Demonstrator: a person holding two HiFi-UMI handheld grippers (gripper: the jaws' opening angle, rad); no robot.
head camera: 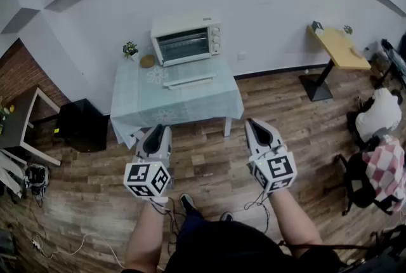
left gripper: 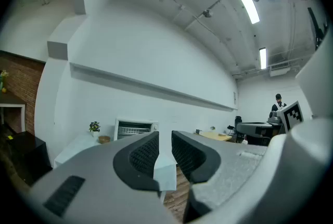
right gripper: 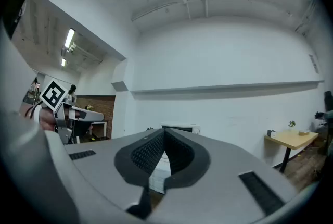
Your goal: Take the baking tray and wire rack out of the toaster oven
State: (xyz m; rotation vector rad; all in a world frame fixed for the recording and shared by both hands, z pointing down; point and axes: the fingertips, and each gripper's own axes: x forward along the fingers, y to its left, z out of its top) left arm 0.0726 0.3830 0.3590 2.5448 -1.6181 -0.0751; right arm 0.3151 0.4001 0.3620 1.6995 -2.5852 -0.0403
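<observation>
Jaws of the left gripper (head camera: 157, 133) and right gripper (head camera: 257, 126) point level toward the toaster oven (head camera: 186, 41), which stands well apart on the table (head camera: 136, 106). In the left gripper view the jaws are slightly parted and empty. In the right gripper view they are clenched together on nothing.

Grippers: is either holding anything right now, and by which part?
Nothing is held. The left gripper has jaws slightly apart with nothing between; the right gripper is shut and empty.
</observation>
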